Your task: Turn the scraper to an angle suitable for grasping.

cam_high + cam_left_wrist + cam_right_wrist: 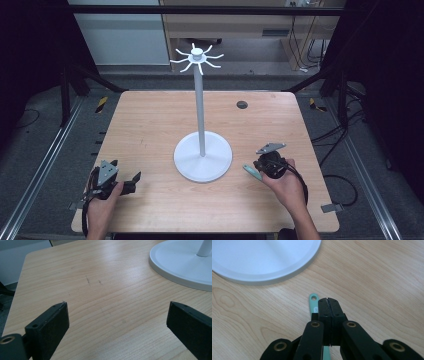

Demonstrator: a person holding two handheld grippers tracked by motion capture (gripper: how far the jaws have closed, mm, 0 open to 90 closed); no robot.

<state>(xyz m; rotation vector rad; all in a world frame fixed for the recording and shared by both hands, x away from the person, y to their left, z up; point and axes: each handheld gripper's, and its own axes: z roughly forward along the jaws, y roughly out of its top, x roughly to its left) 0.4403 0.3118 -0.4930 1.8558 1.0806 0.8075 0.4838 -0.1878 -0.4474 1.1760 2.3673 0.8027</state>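
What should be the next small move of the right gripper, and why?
Probably open the right gripper: its jaws are shut with nothing between them, and the teal handle with a hole lies on the table just beside them. The white hook stand suggests the handle is to be hung there.

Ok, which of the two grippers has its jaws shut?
The right gripper, beside the thin mint-green handle; the left gripper has its black jaws spread wide.

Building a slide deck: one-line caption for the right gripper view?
Right gripper shut beside a teal handle, near the white stand base.
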